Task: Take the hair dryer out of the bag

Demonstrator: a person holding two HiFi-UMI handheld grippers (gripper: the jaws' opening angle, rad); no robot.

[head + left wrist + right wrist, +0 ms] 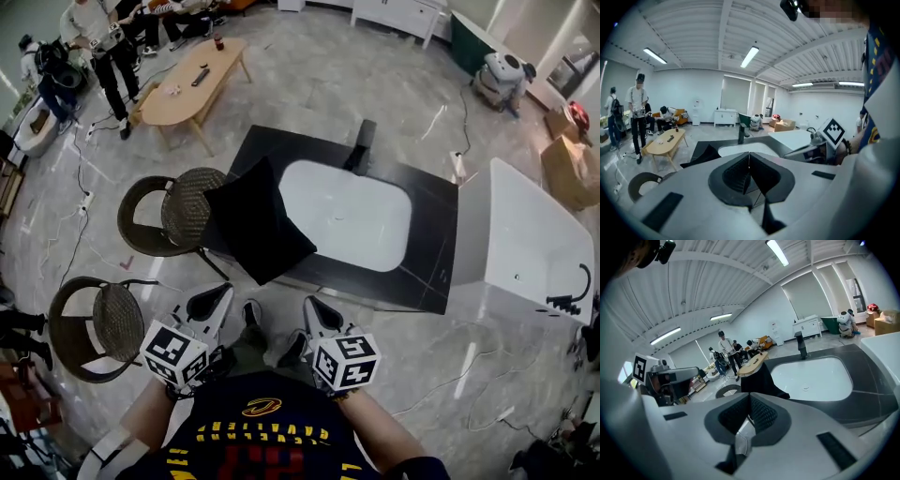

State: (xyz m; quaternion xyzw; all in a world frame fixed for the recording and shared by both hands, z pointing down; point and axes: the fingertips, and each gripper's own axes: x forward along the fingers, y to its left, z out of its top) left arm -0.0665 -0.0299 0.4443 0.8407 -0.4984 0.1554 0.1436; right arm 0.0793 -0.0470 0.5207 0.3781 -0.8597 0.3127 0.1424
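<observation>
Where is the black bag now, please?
In the head view, the black bag sits at the left end of the dark counter, between the white basin and a wicker chair.

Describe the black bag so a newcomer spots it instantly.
Find the black counter with the white basin sunk in it. On its left end, beside the round woven chair, lies the black square fabric bag. Unlike the upright black faucet behind the basin, it is soft and cushion-like.
</observation>
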